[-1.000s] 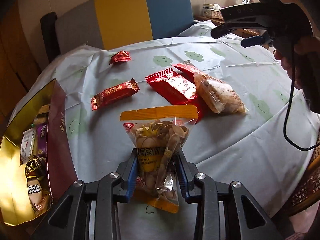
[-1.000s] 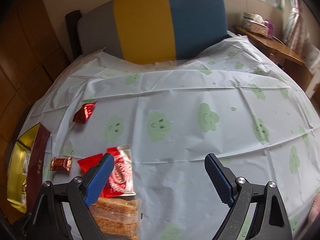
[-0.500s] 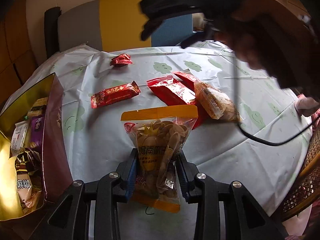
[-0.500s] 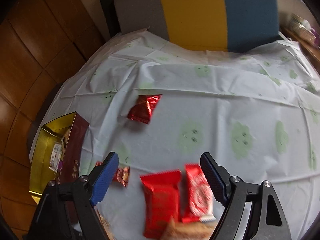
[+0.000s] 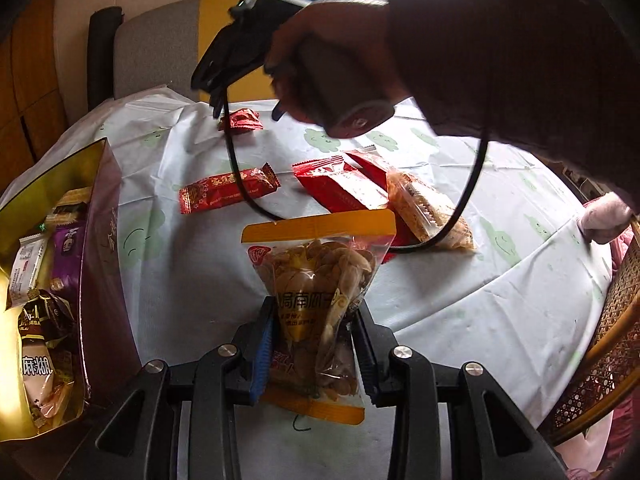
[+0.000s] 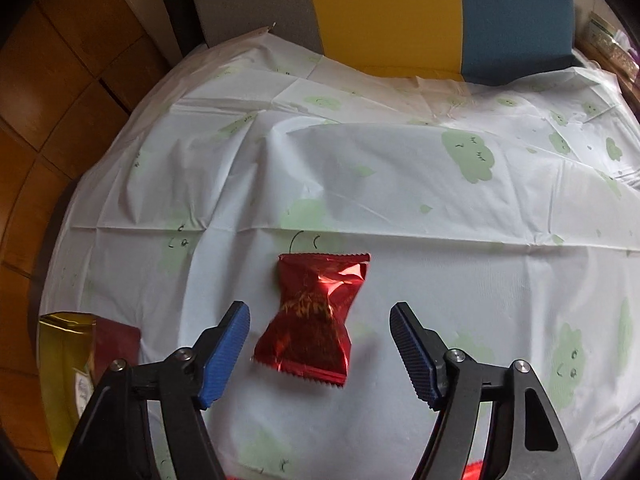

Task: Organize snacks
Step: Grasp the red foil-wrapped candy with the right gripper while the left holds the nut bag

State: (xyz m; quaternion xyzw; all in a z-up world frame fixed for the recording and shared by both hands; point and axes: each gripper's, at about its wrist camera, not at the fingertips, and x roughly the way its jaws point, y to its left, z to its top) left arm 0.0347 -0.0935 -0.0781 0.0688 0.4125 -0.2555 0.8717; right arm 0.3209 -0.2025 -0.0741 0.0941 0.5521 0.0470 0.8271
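My left gripper [image 5: 314, 344] is shut on a clear bag of nuts [image 5: 320, 280] with orange bands, held above the table's near edge. To its left stands the gold box [image 5: 102, 184] holding several snacks. On the cloth lie a long red bar [image 5: 224, 192], a red pack [image 5: 344, 188] and a wafer pack [image 5: 428, 212]. My right gripper [image 6: 320, 354] is open, its jaws on either side of a small red foil candy [image 6: 316, 312], which also shows in the left wrist view [image 5: 240, 120].
The round table wears a white cloth with green clouds [image 6: 400, 168]. A grey, yellow and blue chair back [image 6: 400, 12] stands behind it. The right hand's cable [image 5: 460, 216] hangs over the snacks. A wicker chair [image 5: 608, 344] is at the right.
My right gripper has swung left and forward over the table to the small red candy, which now lies between its jaws. My left gripper keeps hold of the nut bag.
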